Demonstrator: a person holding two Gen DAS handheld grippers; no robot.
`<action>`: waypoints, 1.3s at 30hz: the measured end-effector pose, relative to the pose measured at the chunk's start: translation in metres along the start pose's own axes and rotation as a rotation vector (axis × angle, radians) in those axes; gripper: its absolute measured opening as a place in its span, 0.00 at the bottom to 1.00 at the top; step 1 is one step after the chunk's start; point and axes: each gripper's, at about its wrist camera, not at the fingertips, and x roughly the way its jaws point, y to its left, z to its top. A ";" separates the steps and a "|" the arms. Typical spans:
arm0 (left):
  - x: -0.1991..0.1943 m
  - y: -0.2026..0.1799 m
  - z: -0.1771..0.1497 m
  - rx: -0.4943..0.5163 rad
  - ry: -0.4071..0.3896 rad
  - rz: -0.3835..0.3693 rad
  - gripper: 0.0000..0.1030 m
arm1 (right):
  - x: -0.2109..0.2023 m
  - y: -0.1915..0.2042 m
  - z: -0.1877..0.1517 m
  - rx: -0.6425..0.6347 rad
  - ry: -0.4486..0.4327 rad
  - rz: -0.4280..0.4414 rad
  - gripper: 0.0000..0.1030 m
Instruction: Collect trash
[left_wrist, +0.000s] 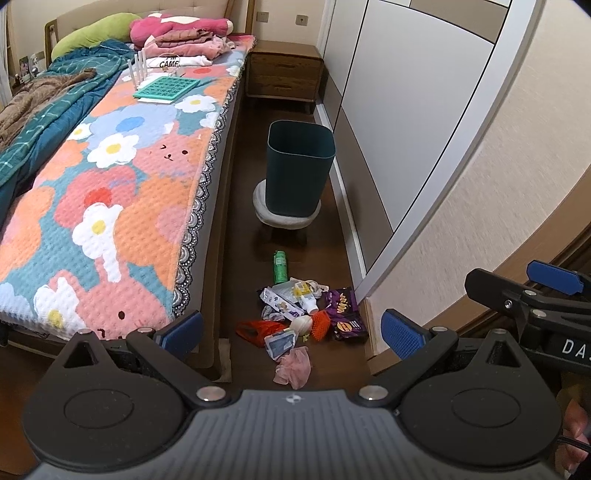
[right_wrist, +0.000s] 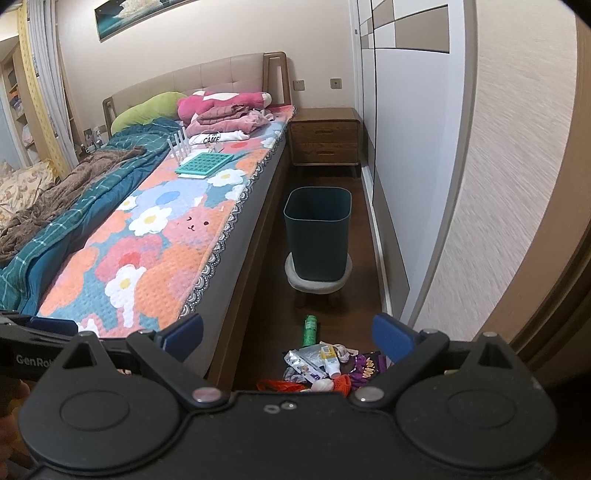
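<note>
A pile of trash (left_wrist: 303, 314) lies on the dark wood floor between bed and wardrobe: a green bottle (left_wrist: 280, 265), purple snack bags (left_wrist: 345, 308), a red bag (left_wrist: 258, 330), a white tube (left_wrist: 306, 301) and a pink glove (left_wrist: 293, 365). Beyond it a dark teal bin (left_wrist: 300, 168) stands on a small round stool (left_wrist: 286, 214). My left gripper (left_wrist: 291, 328) is open, held above the pile with nothing in it. The right gripper (right_wrist: 288, 334) is open too, higher up and empty; the right wrist view shows the pile (right_wrist: 321, 365) and the bin (right_wrist: 317, 232).
A bed with a flowered blanket (left_wrist: 122, 206) fills the left side. A wooden nightstand (left_wrist: 284, 75) stands at the far end. The white wardrobe (left_wrist: 406, 122) and a wall close the right side. The floor strip is narrow.
</note>
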 end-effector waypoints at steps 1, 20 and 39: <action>0.000 0.001 0.000 0.002 -0.001 -0.001 1.00 | 0.000 0.001 0.000 0.001 0.001 0.000 0.96; -0.001 0.014 0.001 -0.002 -0.005 -0.018 1.00 | 0.003 0.005 0.002 0.004 0.006 0.002 0.96; 0.004 0.018 0.005 -0.015 -0.004 -0.033 1.00 | 0.006 0.012 0.003 0.014 0.002 0.002 0.93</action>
